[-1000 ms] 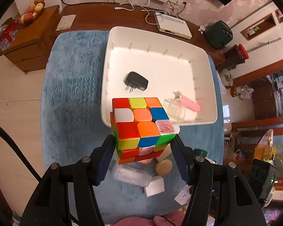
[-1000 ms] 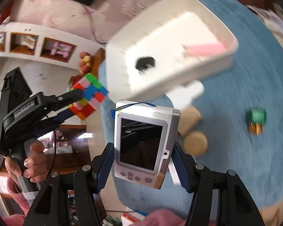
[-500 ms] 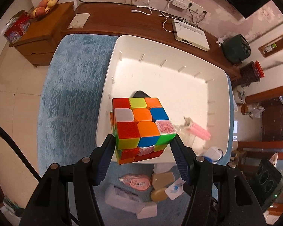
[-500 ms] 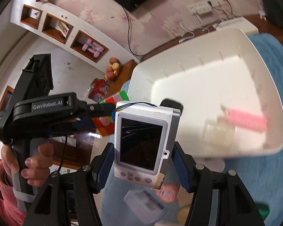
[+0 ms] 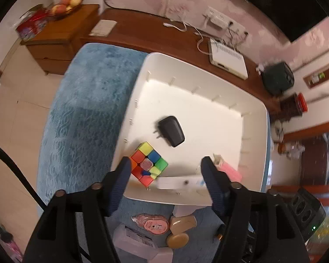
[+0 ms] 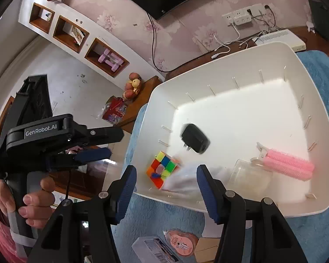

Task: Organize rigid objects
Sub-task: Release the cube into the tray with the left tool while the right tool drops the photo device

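- With both drops done, left gripper (image 5: 165, 172) gapes empty above multicoloured plastic puzzle cube (image 5: 148, 163) in white plastic bin (image 5: 255, 107).
- Right gripper (image 6: 165, 182): apart, empty; blurred white device (image 6: 182, 180) just beyond.

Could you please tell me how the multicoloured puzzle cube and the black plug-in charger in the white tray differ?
The multicoloured puzzle cube is a blocky cube of bright squares; the black plug-in charger is a flatter, rounded, plain dark block with metal prongs. The cube sits by the tray's near-left corner; the charger lies nearer the middle. Both rest inside the white plastic tray.
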### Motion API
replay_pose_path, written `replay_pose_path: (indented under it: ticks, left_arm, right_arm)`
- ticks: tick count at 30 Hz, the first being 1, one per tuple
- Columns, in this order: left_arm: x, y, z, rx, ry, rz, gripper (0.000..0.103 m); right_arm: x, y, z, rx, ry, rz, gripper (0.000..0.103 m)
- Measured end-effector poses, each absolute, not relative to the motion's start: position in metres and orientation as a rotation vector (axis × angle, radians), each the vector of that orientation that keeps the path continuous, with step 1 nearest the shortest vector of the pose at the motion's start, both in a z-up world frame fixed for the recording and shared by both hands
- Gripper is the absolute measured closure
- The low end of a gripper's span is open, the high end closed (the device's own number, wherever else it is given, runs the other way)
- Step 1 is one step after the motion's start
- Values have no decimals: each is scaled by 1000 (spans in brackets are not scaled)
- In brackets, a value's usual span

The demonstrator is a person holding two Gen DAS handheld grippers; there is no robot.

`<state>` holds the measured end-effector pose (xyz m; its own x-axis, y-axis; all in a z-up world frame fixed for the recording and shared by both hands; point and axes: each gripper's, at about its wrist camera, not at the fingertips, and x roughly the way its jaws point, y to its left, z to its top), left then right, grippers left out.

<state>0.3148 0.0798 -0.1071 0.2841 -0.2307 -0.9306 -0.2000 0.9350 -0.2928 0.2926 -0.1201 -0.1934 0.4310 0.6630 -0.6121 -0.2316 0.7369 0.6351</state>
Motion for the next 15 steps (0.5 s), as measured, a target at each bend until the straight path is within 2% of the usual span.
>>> replay_pose_path:
  ticks: [9, 15]
  left_arm:
    - [285, 92, -91, -384, 1203, -18, 31]
    - [257, 105, -73, -366, 1099, -49, 26]
  right_arm:
    - [274, -120, -177, 485, 950, 553, 44]
    - [252, -116, -161, 432, 918, 510, 44]
